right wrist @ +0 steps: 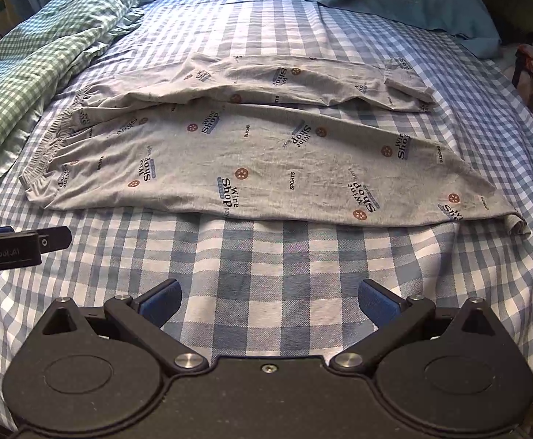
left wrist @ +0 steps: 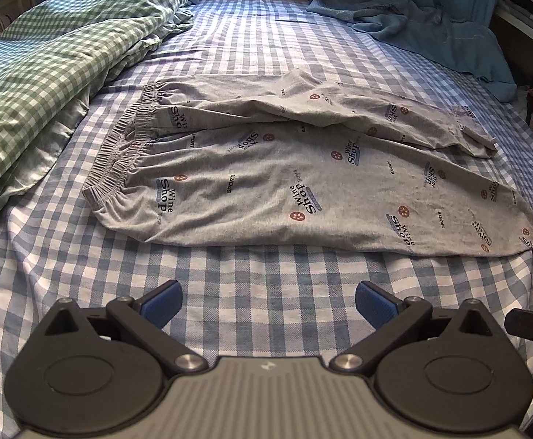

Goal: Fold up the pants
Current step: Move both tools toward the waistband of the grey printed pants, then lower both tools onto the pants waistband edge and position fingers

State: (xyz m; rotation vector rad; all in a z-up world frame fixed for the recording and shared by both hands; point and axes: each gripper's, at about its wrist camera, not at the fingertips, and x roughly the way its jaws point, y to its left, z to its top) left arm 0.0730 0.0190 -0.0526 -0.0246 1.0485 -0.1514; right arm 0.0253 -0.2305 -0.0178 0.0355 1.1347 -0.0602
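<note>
The grey printed pants (left wrist: 303,179) lie spread across the middle of a bed (left wrist: 266,292) covered in a blue-and-white checked sheet, the elastic waistband (left wrist: 120,150) toward the left and the 2 legs running off to the right. The near leg lies fairly flat, its hem (right wrist: 518,225) curled slightly at the right end; the far leg (right wrist: 303,80) sits rumpled behind it, with a ridge of raised cloth where the 2 meet and its cuff (right wrist: 409,91) turned over. Both tools hover over bare sheet just short of the near edge of the pants, touching nothing: the left gripper (left wrist: 268,301) has its blue pads wide apart, and the right gripper (right wrist: 270,301) is likewise spread and empty. The fabric looks like thin, light jersey, soft and limp, so it will likely drape, stretch a little and drag on the sheet rather than hold any shape. A pinch probably needs to catch both layers at once; the gathered waistband offers the thickest, firmest bite on the left, and the near hem corner is the natural match on the right. A green checked quilt (left wrist: 47,66) lies bunched along the left side, and a blue garment (left wrist: 431,33) lies at the far right, both clear of the pants.
</note>
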